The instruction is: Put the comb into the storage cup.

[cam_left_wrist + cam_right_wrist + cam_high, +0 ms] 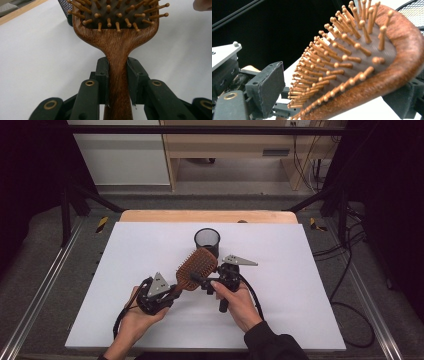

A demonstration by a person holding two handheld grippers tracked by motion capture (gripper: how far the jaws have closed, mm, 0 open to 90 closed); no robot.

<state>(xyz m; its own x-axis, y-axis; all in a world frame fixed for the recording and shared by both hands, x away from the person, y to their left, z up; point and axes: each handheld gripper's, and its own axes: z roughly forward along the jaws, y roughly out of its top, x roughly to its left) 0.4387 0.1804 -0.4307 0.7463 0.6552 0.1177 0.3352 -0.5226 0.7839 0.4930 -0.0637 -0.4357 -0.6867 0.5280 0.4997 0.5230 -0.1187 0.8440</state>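
White table [300, 320]; hairbrush [117, 47] handle clamped.

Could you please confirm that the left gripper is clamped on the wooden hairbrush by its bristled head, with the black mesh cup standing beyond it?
Not quite: the left gripper is clamped on the hairbrush by its handle, not its bristled head, as the left gripper view shows. The black mesh cup does stand beyond it.

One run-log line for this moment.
left gripper: shut on hairbrush handle | right gripper: jaws open around brush head | mesh cup: upright behind
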